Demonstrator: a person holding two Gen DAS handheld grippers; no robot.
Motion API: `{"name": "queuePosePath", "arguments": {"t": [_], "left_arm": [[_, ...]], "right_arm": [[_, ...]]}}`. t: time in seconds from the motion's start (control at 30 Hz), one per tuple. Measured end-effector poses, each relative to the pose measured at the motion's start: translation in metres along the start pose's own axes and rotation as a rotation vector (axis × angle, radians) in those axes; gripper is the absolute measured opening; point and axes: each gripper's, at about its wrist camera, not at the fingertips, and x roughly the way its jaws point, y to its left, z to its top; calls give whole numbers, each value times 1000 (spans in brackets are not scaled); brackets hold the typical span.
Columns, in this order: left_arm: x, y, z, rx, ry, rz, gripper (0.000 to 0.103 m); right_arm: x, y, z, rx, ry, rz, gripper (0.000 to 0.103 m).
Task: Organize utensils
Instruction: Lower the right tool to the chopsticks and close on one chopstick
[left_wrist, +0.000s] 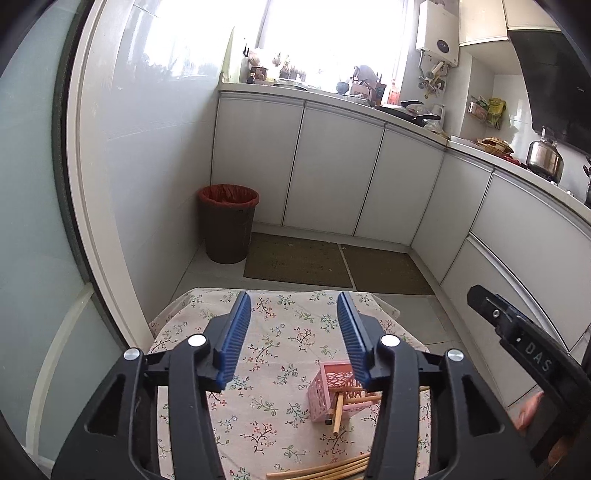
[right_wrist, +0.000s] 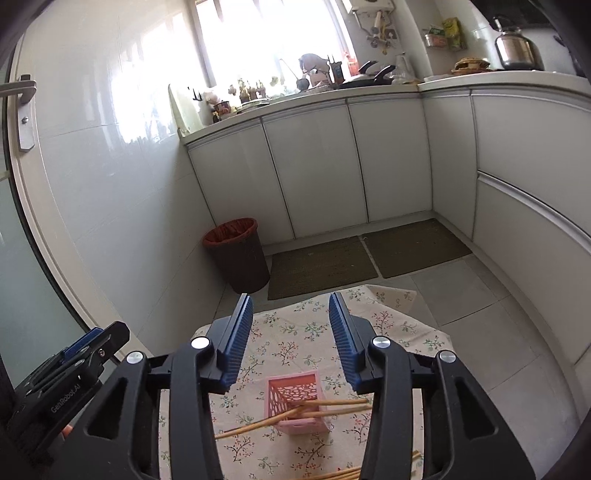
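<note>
A pink perforated utensil holder (left_wrist: 328, 393) stands on a floral tablecloth (left_wrist: 280, 332); it also shows in the right wrist view (right_wrist: 295, 398). Several wooden chopsticks (right_wrist: 317, 408) lean in it, tips sticking out. More loose chopsticks (left_wrist: 325, 469) lie on the cloth near the front edge, also low in the right wrist view (right_wrist: 332, 474). My left gripper (left_wrist: 293, 304) is open and empty, above and behind the holder. My right gripper (right_wrist: 291, 304) is open and empty, held above the holder. Each gripper shows at the other view's edge.
A dark bin with a red liner (left_wrist: 228, 221) stands on the floor by the wall. Two brown mats (left_wrist: 299, 260) lie before white cabinets (left_wrist: 332, 166). The counter (right_wrist: 369, 88) holds pans, bottles and a kettle (right_wrist: 513, 46). A glass door (right_wrist: 26, 221) is on the left.
</note>
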Motion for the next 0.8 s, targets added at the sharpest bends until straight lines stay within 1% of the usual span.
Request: {"name": "queuePosePath", "arguments": {"t": [0.03,0.07,0.1,0.13,0.17,0.2,0.27,0.33,0.4,0.5,0.57,0.63,0.7,0.8], "left_arm": [[-4,-2,-2,1,-1,-2,56],[-9,-4,-5,3,-4,-2,65],[-14,-7,-8,10,-8,-5,77],[-19,-10,-11,19,-12,-8,82],[-25,-15,-15,35,-15,-11,86],[-30,-20,-18,52,-14,-14,89],[-38,-30,-27,94,6,-25,94],[-44,-40,-37,139,35,-43,95],[-49,-51,-50,193,84,-81,96],[-50,-70,-76,311,204,-179,96],[-48,-87,-96,403,288,-236,96],[-44,-106,-118,500,371,-294,96],[-36,-124,-139,594,427,-313,96],[-14,-145,-169,691,525,-329,96]], "right_arm": [[-12,-4,-3,5,-13,-16,60],[-24,-9,-7,14,-35,-34,75],[-37,-15,-12,26,-65,-57,82],[-51,-22,-19,42,-97,-86,92],[-64,-30,-27,58,-120,-110,94],[-74,-38,-35,69,-125,-133,96],[-85,-53,-51,86,-91,-187,97],[-92,-72,-71,111,-24,-209,97],[-96,-90,-93,151,51,-235,97],[-97,-121,-121,222,173,-290,97],[-99,-146,-139,306,237,-327,97],[-101,-170,-154,388,296,-340,97],[-101,-191,-165,475,348,-353,97],[-105,-211,-172,570,357,-350,97]]}}
